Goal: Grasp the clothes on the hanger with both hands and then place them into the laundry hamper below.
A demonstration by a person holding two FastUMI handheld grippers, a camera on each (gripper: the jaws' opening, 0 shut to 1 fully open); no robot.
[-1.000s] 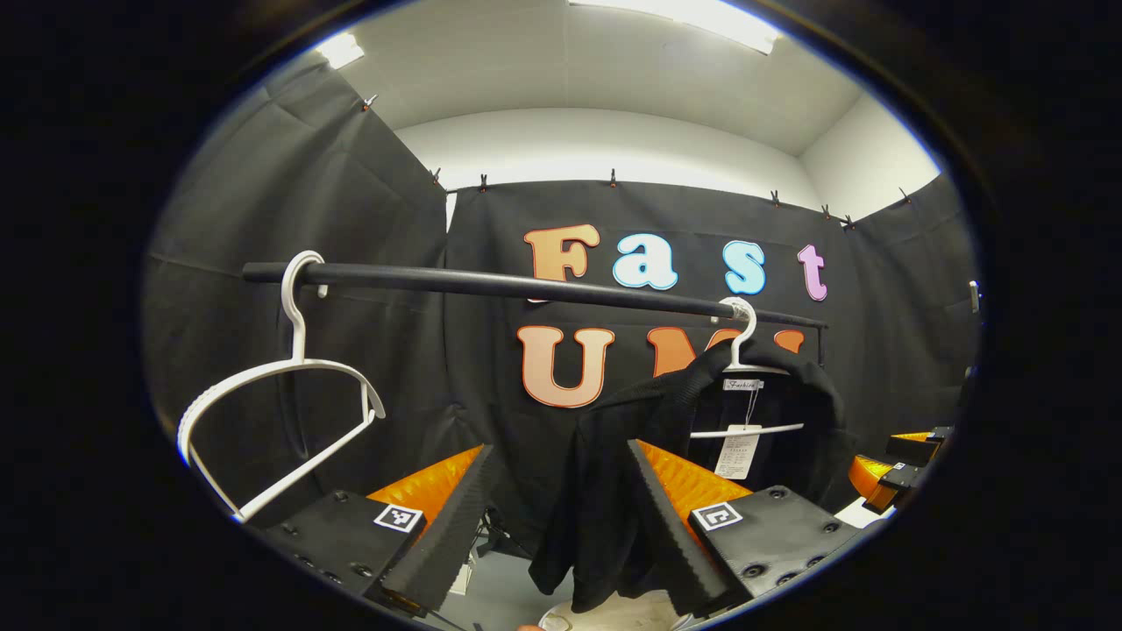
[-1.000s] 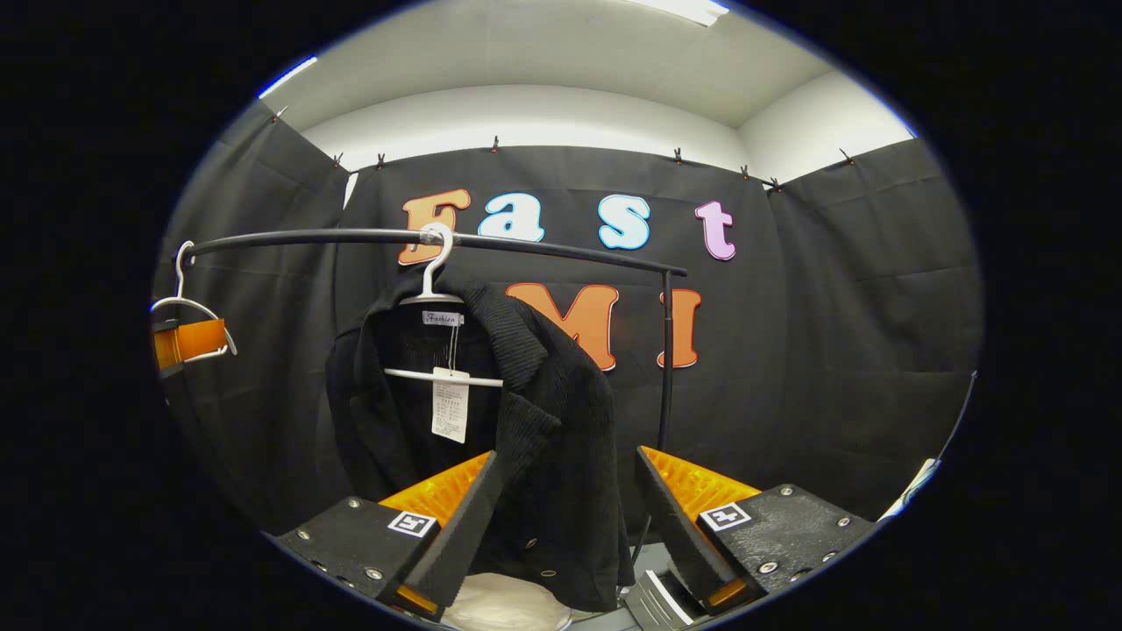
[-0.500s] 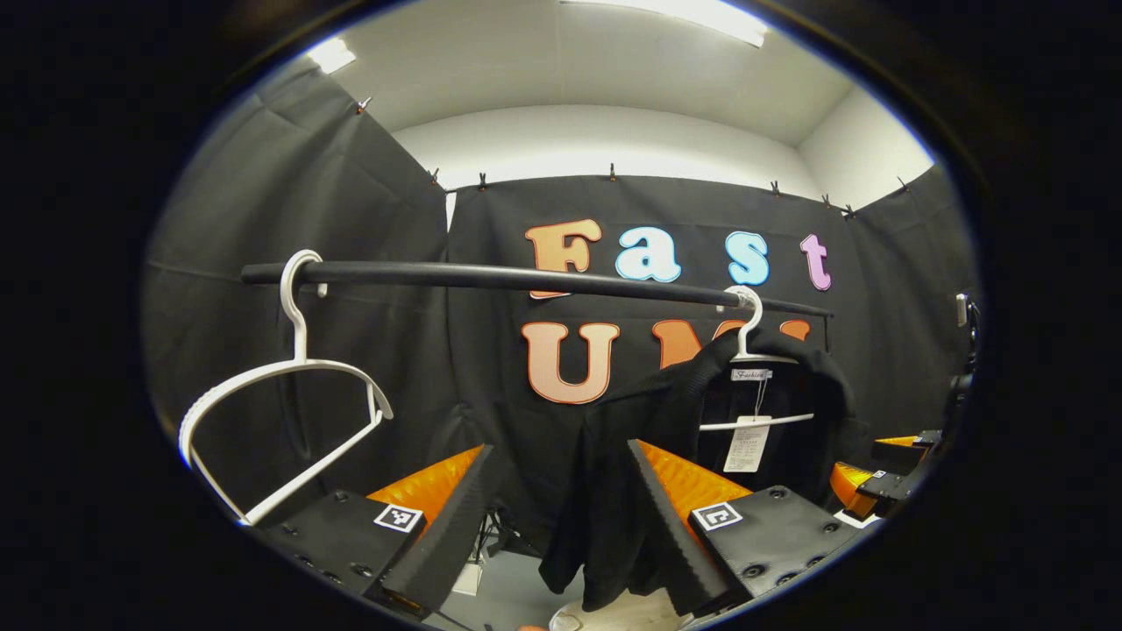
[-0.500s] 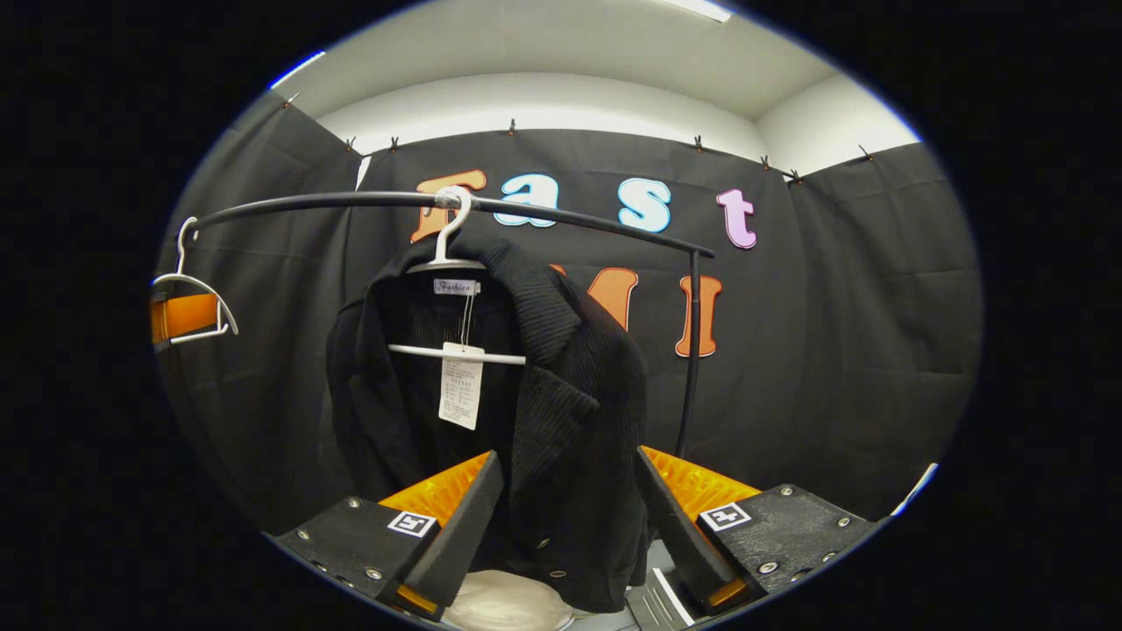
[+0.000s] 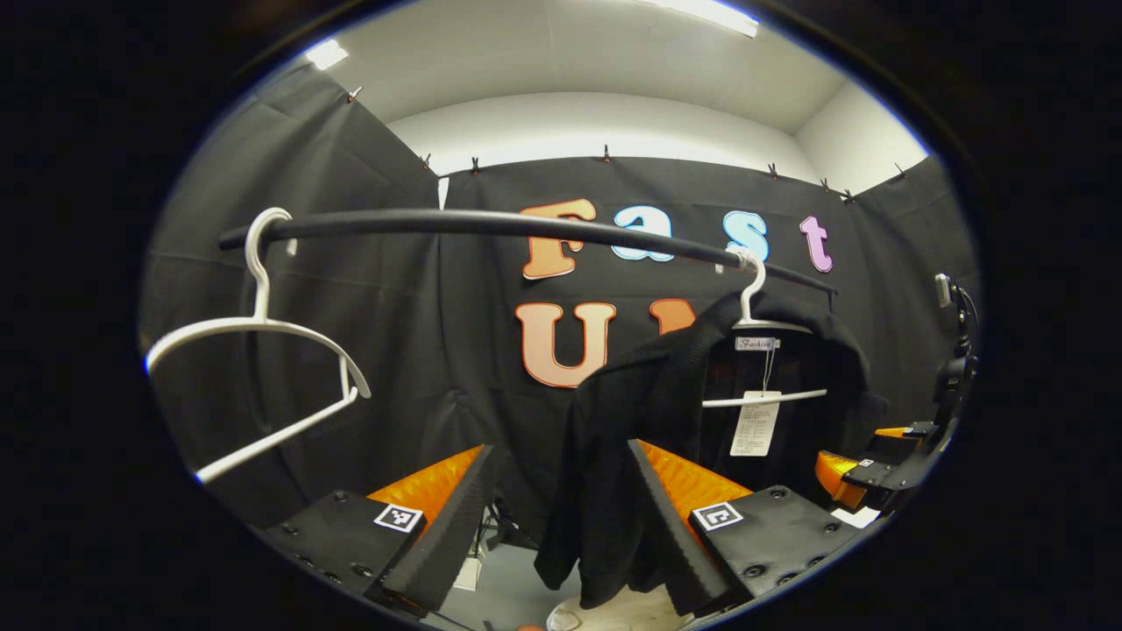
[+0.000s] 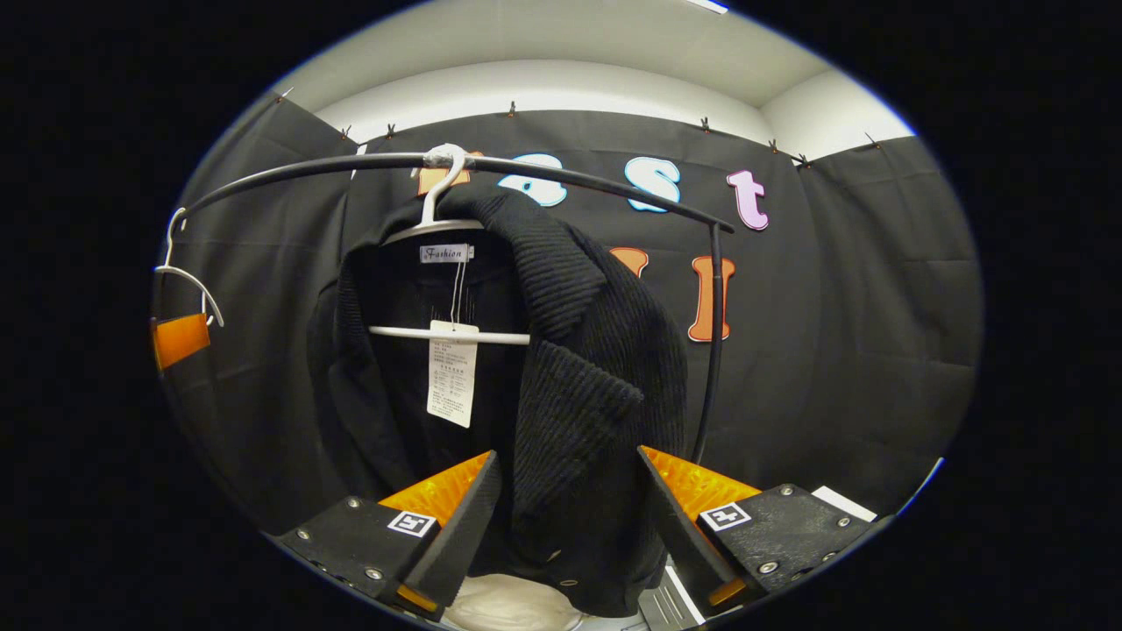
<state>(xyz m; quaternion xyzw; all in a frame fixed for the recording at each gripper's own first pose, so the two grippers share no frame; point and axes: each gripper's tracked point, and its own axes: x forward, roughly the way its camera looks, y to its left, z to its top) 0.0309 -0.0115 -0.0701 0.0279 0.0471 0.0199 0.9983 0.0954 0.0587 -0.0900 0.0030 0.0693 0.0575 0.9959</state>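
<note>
We see the black jacket (image 6: pixel 578 377) hanging lengthwise from the rail (image 6: pixel 561 171), dead ahead between our spread right tongs (image 6: pixel 568 517) (the nearer pair), right of our spread left tongs (image 5: pixel 561 517).

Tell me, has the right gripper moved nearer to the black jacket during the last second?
Yes. In the right gripper view the black jacket looks bigger and the rail sits higher, so the right gripper has advanced toward it, open.
</note>
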